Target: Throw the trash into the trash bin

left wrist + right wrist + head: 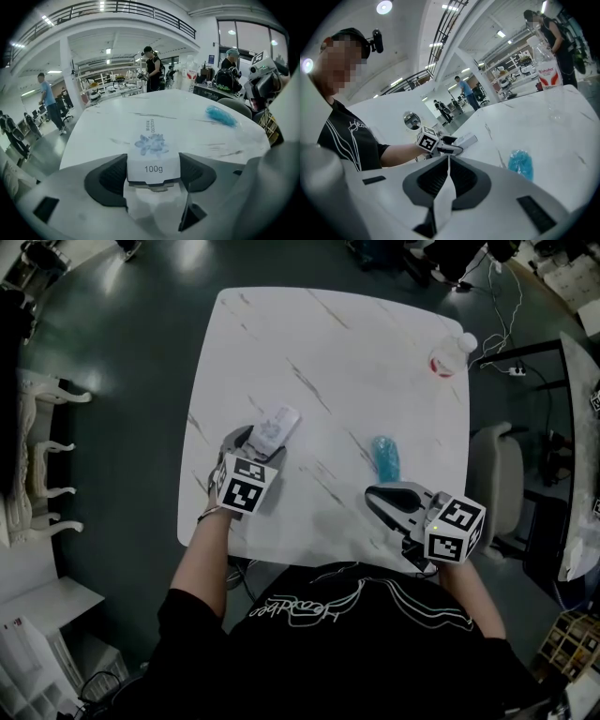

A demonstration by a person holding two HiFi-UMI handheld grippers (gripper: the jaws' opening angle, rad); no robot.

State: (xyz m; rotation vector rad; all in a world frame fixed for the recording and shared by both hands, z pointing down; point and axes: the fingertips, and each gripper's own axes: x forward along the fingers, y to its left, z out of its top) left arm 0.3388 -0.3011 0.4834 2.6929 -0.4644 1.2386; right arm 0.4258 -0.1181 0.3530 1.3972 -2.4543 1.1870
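Note:
A white packet (pixel 275 430) with a blue flower print lies on the white marble table (pixel 328 343), near its front left. My left gripper (pixel 251 439) is down at the packet's near end. In the left gripper view the packet (pixel 153 150) fills the gap between the two dark pads and touches both. A crumpled blue piece of trash (pixel 385 457) lies right of the middle, also seen as a blue wad (pixel 220 115) from the left gripper. My right gripper (pixel 380 495) hovers just in front of it, jaws shut with nothing between them. No trash bin is in view.
A clear plastic bottle (pixel 448 357) with a red label lies near the table's far right corner. A pale chair (pixel 497 484) stands along the right edge and white chairs (pixel 47 465) stand at the left. People stand beyond the table (pixel 152 68).

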